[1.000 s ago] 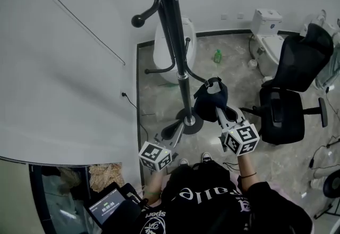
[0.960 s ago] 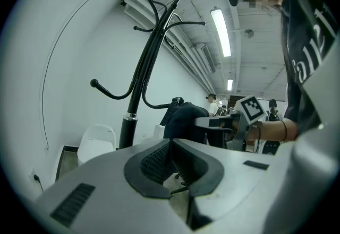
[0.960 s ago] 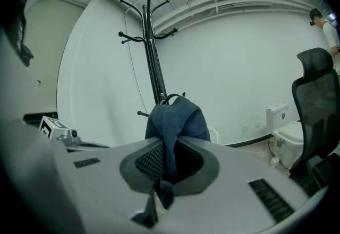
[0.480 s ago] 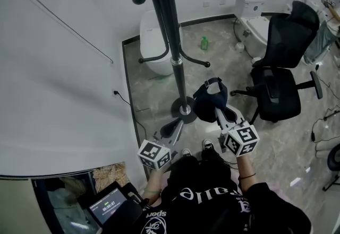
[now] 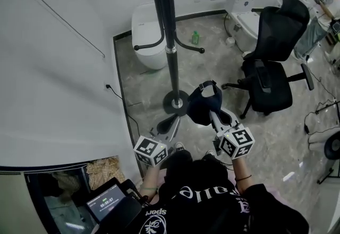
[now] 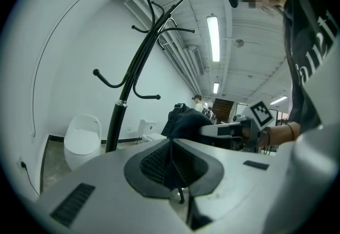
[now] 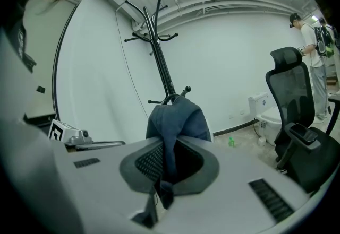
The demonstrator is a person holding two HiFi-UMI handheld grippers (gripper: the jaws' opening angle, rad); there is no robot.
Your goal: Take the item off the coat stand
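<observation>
The dark cap [image 5: 204, 101] is clamped by the near-closed right tool [image 5: 213, 117], clear of the coat stand [image 5: 170, 42] and to its right; the left tool [image 5: 169, 128] is found closed, empty.

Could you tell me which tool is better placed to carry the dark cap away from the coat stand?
Right. The right tool is shut on the dark cap, which hangs clear of the coat stand. The left tool is shut with nothing between its jaws.
</observation>
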